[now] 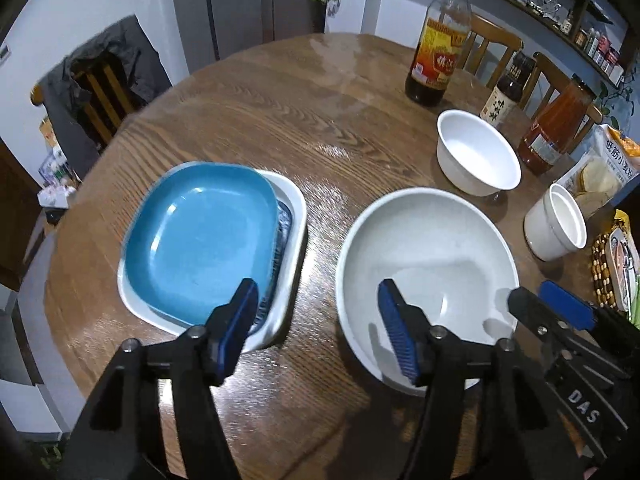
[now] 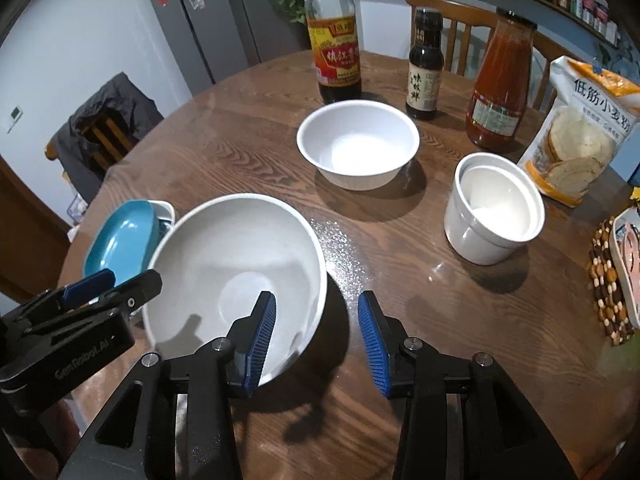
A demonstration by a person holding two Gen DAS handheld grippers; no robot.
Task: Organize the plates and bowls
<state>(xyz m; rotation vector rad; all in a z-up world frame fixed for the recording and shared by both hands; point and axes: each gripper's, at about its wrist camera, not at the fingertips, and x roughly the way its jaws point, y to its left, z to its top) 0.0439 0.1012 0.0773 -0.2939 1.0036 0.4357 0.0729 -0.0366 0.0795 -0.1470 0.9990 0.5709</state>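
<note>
A blue square plate (image 1: 200,236) lies stacked in a white square dish (image 1: 294,216) on the round wooden table (image 1: 280,112). A large white bowl (image 1: 428,260) stands to their right; it also shows in the right wrist view (image 2: 236,264). My left gripper (image 1: 320,328) is open; one finger is over the plates' near corner, the other inside the big bowl. My right gripper (image 2: 316,336) is open and straddles the big bowl's right rim. A smaller white bowl (image 2: 358,144) and a white ramekin (image 2: 494,212) stand farther back.
Three sauce bottles (image 2: 334,36) (image 2: 425,66) (image 2: 500,84) and a flour bag (image 2: 580,128) stand along the table's far side. A beaded mat with a dish (image 2: 612,276) lies at the right edge. Wooden chairs (image 2: 452,20) surround the table.
</note>
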